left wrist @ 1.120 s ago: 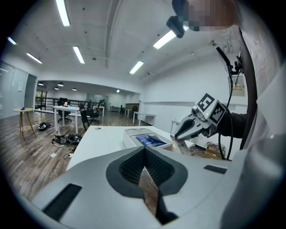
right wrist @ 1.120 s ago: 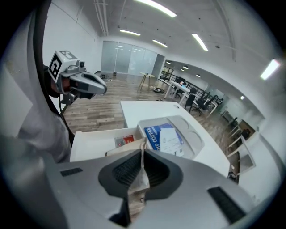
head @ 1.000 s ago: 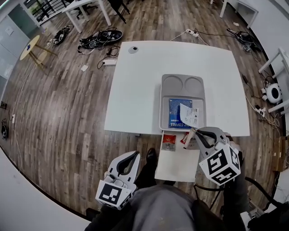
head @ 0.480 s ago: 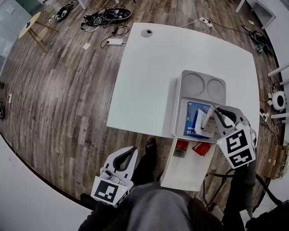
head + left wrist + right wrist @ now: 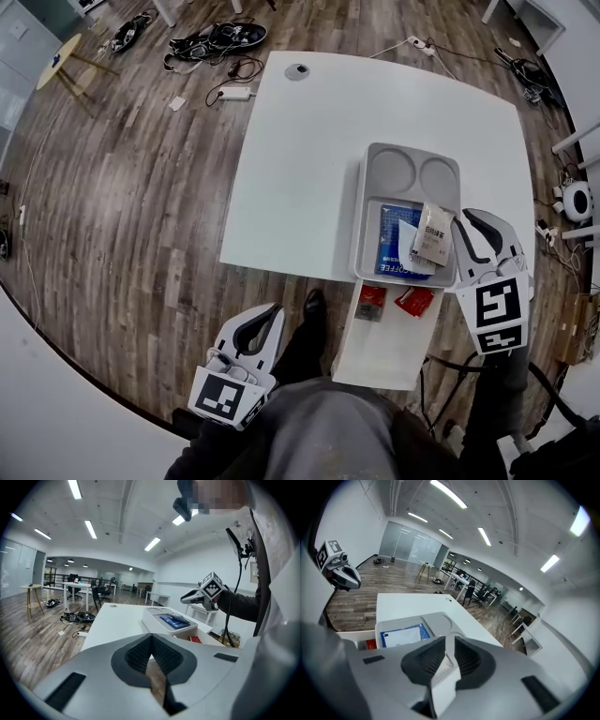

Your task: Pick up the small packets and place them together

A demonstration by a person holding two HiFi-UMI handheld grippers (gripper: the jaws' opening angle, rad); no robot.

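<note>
A grey tray (image 5: 366,230) on the white table (image 5: 300,159) holds a blue packet (image 5: 389,246) with white packets over it. On top of them lies a beige packet (image 5: 433,232). My right gripper (image 5: 472,218) hovers at the tray's right edge, just right of that packet. Its jaws have just been opening; a narrow gap shows between the pads (image 5: 449,646) and they press on nothing. Two red packets (image 5: 372,302) (image 5: 413,300) rest on the low white shelf (image 5: 380,356) in front of the tray. My left gripper (image 5: 272,312) hangs shut and empty over the floor.
The tray has two round recesses (image 5: 418,174) at its far end. A small round fitting (image 5: 297,71) sits near the table's far edge. Cables and a power strip (image 5: 217,42) litter the wooden floor beyond. The person's legs fill the bottom of the head view.
The right gripper carried the beige packet from above the low shelf up over the tray, let it go there and drew off to the right. The left gripper hardly shifted.
</note>
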